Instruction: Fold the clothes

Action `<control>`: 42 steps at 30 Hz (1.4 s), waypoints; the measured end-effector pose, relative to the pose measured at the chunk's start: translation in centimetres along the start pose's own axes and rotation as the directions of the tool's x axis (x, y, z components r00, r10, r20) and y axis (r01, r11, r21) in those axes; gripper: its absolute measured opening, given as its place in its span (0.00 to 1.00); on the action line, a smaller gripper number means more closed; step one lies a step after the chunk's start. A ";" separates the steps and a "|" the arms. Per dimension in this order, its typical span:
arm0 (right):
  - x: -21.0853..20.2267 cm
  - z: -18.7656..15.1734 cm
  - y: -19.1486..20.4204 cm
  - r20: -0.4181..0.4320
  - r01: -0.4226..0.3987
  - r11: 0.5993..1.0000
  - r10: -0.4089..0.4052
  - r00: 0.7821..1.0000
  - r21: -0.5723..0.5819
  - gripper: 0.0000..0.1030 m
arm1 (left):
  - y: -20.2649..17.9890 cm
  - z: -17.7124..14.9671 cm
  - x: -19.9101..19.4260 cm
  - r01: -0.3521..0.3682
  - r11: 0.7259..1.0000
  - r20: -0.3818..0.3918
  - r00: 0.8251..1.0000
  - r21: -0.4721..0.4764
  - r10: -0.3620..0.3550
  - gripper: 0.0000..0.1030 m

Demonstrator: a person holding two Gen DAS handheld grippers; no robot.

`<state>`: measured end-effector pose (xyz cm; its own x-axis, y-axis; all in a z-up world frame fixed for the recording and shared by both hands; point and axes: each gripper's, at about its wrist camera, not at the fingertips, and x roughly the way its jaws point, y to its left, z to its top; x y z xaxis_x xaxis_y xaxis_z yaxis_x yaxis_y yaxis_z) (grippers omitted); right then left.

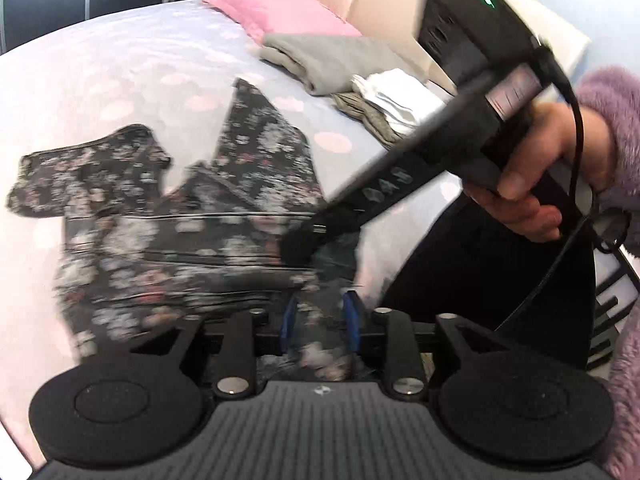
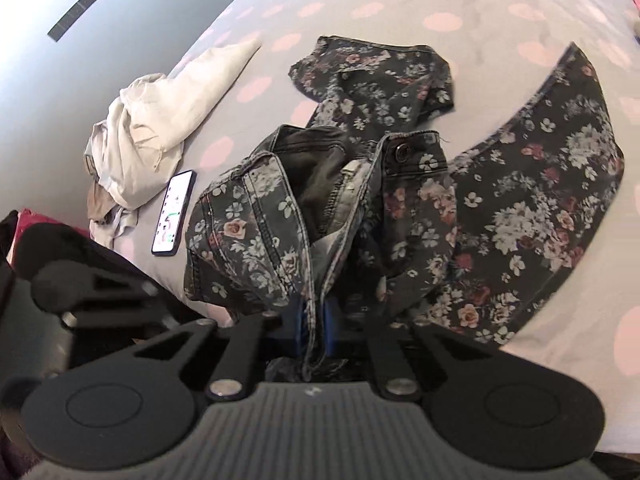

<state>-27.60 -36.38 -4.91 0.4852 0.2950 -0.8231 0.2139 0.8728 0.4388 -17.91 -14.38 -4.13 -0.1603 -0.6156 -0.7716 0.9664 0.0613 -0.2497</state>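
I'm clamping both grippers, left gripper (image 1: 320, 322) and right gripper (image 2: 316, 320), on the floral trousers (image 2: 400, 200), lifting evenly so the legs are trailing flat across the bed (image 2: 400, 0).

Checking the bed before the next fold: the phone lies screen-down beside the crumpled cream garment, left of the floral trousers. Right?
Not quite. The phone lies screen-up, its display lit, as the right wrist view shows. It does lie beside the crumpled cream garment, left of the floral trousers.
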 end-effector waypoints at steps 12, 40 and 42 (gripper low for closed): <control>2.6 -1.4 4.1 -0.058 -0.202 0.974 0.197 0.979 -0.101 0.11 | 9.5 2.3 -2.7 -0.025 0.938 -0.117 0.993 -0.347 -0.017 0.42; 7.6 -4.7 13.8 -0.156 -0.427 0.872 0.399 0.903 -0.238 0.11 | 16.0 -1.6 0.3 -0.302 0.839 -0.491 0.870 -0.452 0.048 0.51; 7.4 -5.0 14.1 -0.155 -0.431 0.865 0.403 0.902 -0.257 0.11 | 16.1 -1.8 0.0 -0.320 0.835 -0.506 0.861 -0.448 0.059 0.51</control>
<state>-25.24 -19.93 -6.58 0.3921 0.6785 -0.6212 -0.2419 0.7276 0.6419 -2.75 -11.93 -9.18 -0.1825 -0.1290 -0.9747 0.7679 0.6004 -0.2232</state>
